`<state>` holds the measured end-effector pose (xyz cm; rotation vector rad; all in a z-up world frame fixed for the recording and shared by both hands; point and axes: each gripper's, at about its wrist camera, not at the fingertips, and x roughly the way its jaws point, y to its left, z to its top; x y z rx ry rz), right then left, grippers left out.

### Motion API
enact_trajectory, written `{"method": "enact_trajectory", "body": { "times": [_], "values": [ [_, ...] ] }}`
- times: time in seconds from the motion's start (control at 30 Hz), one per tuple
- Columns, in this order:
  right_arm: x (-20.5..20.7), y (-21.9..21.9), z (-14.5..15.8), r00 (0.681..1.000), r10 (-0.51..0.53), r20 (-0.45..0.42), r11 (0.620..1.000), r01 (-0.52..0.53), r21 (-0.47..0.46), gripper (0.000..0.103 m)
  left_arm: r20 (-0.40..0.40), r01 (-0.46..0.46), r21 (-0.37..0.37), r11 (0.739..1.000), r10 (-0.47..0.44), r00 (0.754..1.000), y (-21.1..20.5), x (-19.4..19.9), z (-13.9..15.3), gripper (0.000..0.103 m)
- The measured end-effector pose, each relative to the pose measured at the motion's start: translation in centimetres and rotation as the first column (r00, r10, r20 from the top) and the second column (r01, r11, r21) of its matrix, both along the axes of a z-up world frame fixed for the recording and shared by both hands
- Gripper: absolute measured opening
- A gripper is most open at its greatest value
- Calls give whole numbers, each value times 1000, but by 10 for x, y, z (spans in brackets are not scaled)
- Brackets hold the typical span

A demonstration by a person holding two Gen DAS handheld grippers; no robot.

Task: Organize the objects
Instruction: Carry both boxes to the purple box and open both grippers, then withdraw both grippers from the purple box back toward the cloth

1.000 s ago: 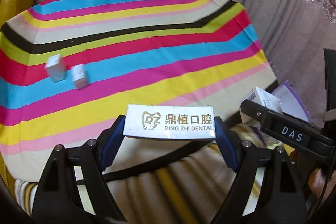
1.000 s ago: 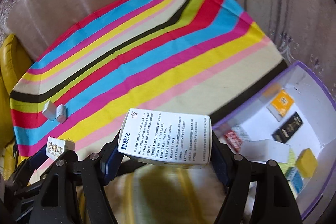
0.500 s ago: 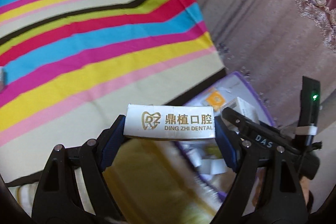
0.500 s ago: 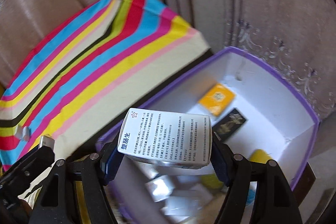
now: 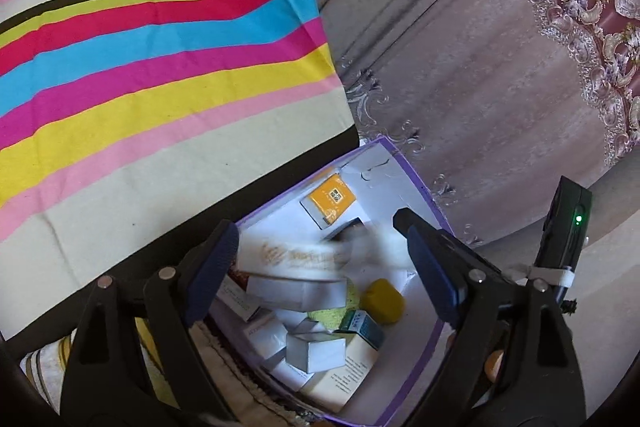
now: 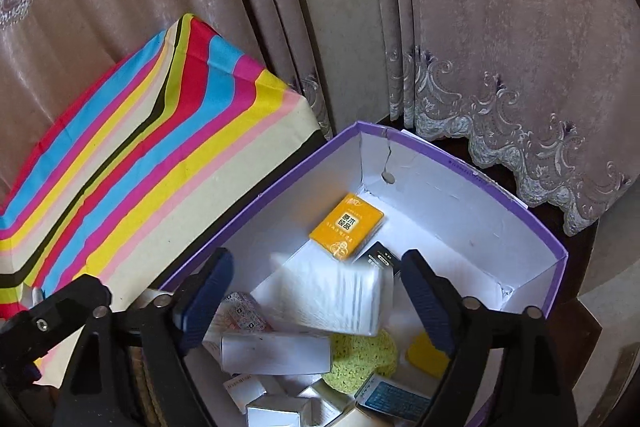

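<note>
The white dental box (image 5: 296, 255) hung blurred between the blue pads of the left gripper (image 5: 324, 267), its gold logo smeared and its right end dissolving into a streak. The left pad (image 5: 218, 259) stood at its left end, but the blur hid whether they touched; the right pad stood clear of it. The jaws had just been opening and stood spread, with the box loose between them above the purple-rimmed storage box (image 5: 416, 183).

In the right wrist view the white medicine box (image 6: 340, 297) showed the same smear, its print unreadable, lying tilted in the gap of the right gripper (image 6: 316, 303). Neither pad pressed on it; those jaws too had just been opening and stood wide.

Below both, near the storage box's near edge, lay a jumble of small white cartons (image 6: 276, 353), a green sponge (image 6: 360, 355), a yellow block (image 5: 382, 301) and a teal-topped carton (image 5: 362, 325), several cut off by the gripper arms. An orange packet (image 6: 347, 227) lay toward the far corner, a black packet (image 6: 380, 259) just beside it and partly covered.

The striped cloth (image 5: 140, 67) covered the surface at the storage box's left edge, and curtains (image 6: 480, 27) hung behind.
</note>
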<state>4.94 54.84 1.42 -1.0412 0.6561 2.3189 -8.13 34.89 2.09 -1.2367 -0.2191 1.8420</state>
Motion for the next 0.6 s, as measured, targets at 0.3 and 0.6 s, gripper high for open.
{"method": "enact_trajectory", "body": {
  "times": [0.3, 0.6],
  "values": [
    [-4, -12, 3, 1000, 27, 4, 1000, -27, -13, 87, -37, -29, -24, 999, 28, 999, -20, -2, 4, 89],
    [-14, -39, 6, 996, 83, 19, 997, -83, 7, 87, -114, -107, -58, 993, 99, 988, -60, -9, 11, 89]
  ]
}}
